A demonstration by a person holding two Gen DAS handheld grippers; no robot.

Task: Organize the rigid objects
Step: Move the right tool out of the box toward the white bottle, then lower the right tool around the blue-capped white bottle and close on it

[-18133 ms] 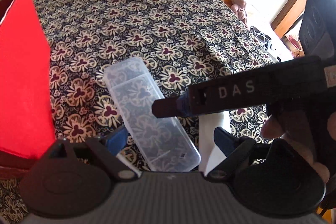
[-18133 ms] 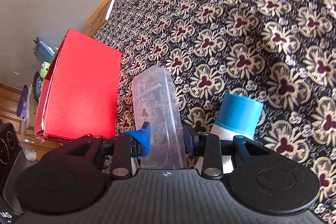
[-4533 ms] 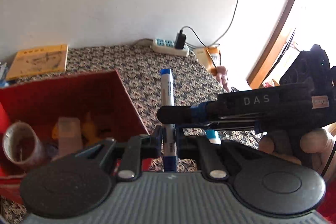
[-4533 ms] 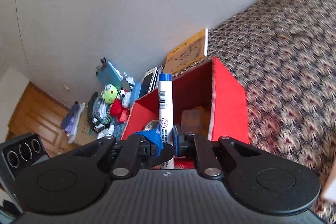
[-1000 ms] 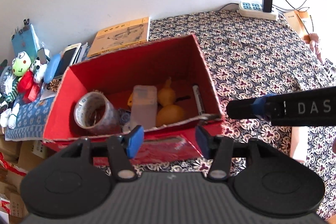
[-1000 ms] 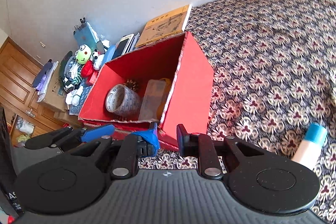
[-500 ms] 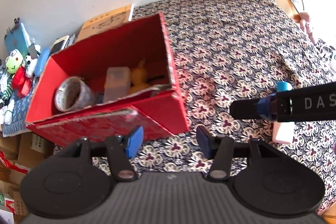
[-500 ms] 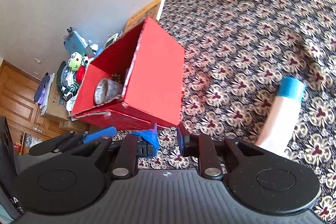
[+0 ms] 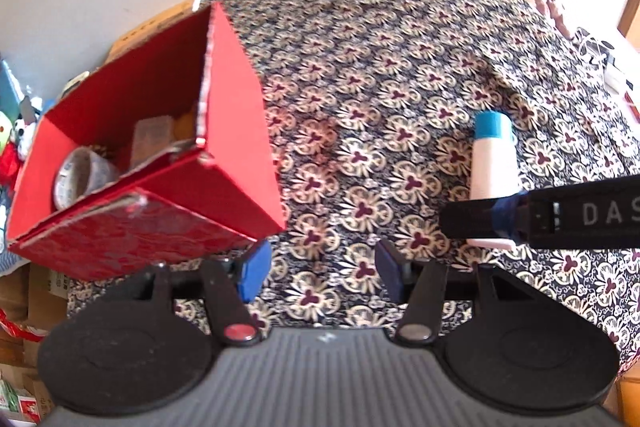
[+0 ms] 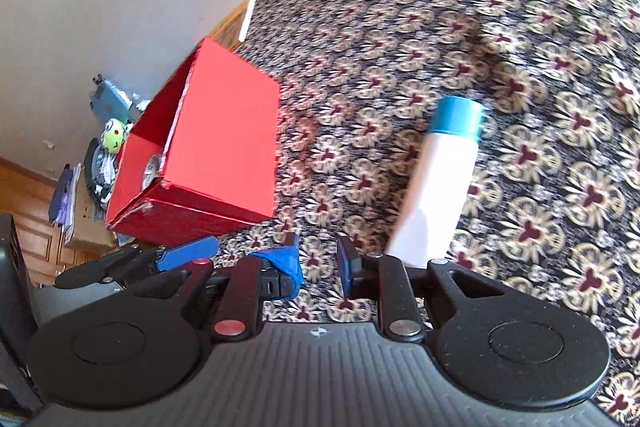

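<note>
Over floral cloth (image 9: 400, 39), both grippers' fingers (image 9: 252, 269) (image 10: 352, 263) stand apart, empty.

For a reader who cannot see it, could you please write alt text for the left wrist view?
A white tube with a blue cap lies on a floral cloth, right of an open red box holding a tape roll. The empty left gripper is open; the right gripper reaches in beside the tube.
</note>
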